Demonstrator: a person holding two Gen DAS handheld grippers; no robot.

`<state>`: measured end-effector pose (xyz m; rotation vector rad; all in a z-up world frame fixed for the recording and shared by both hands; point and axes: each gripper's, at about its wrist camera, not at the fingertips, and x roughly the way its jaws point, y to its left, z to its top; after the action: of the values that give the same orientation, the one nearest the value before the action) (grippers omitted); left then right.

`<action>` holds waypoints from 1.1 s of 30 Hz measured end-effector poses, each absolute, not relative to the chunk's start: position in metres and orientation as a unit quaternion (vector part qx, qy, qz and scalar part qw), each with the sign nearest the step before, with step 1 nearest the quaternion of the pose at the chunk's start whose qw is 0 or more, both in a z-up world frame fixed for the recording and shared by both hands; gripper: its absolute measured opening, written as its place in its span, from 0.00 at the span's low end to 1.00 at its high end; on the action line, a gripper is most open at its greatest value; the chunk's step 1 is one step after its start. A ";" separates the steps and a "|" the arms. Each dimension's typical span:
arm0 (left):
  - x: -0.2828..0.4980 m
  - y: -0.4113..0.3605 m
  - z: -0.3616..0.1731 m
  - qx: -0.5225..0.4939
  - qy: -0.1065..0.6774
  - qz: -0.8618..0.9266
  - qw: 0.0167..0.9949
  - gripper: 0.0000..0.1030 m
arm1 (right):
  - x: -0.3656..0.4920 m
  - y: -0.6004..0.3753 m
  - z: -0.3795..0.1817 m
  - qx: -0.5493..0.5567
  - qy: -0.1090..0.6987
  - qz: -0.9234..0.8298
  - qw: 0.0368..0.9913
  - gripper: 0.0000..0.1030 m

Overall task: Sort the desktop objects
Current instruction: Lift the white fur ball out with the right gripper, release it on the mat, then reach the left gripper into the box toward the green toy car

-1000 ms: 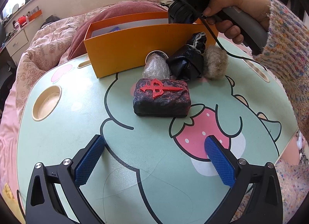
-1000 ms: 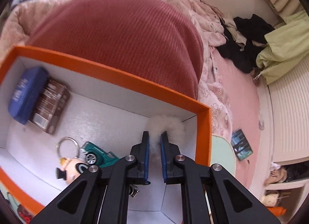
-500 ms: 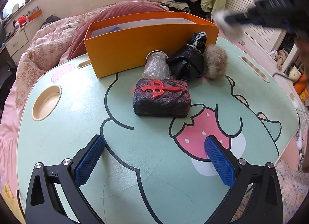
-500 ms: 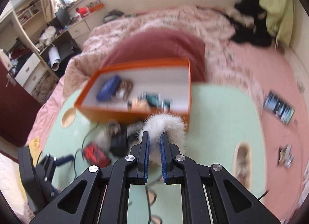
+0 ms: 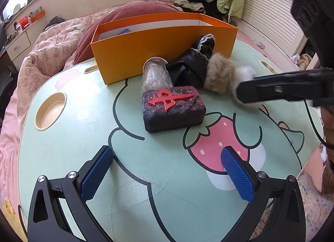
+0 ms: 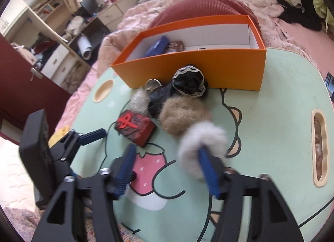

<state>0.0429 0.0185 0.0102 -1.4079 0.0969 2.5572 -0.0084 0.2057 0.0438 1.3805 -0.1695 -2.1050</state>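
Note:
My right gripper [image 6: 166, 152] hangs over the green table [image 5: 83, 137] with its jaws opening. A white fluffy ball [image 6: 202, 135] clings to the tip of the right finger, and the other pad is well clear of it. It sits beside a tan fluffy ball [image 6: 183, 114]. Around that lie a black brick with a red sign [image 5: 173, 108], a black lace-edged pouch [image 5: 192, 62] and a bubble-wrapped item [image 5: 155, 77]. Behind them stands the orange box [image 5: 158, 47]. My left gripper [image 5: 165, 154] is open over the table's near part, holding nothing.
Inside the orange box [image 6: 208, 68] lie a blue case [image 6: 157, 45] and a brown packet [image 6: 174, 46]. The table has a round cup recess [image 5: 50, 110] at the left and a slot [image 6: 318, 148] at the right. A bed with pink bedding lies behind.
My right gripper swung from above the box interior out over the table, carrying the white ball, and its jaws have spread apart. The left gripper has stayed put.

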 end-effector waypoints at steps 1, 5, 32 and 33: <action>0.043 0.019 0.010 -0.479 0.033 0.870 0.110 1.00 | -0.004 0.209 0.046 0.516 -0.069 -0.796 0.310 0.65; 0.043 0.019 0.010 -0.479 0.033 0.870 0.110 1.00 | 0.014 0.231 0.048 0.477 -0.072 -0.837 0.259 0.69; 0.031 0.016 0.018 -0.508 0.032 0.854 0.107 1.00 | 0.027 0.205 0.014 0.454 0.055 -0.882 0.115 0.98; 0.027 0.013 0.026 -0.508 0.019 0.854 0.113 1.00 | 0.027 0.205 0.014 0.454 0.055 -0.882 0.115 0.98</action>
<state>0.0274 0.0131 0.0261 -1.4913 0.0569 2.5051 0.0267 0.2049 0.0143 1.3299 0.1611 -2.5843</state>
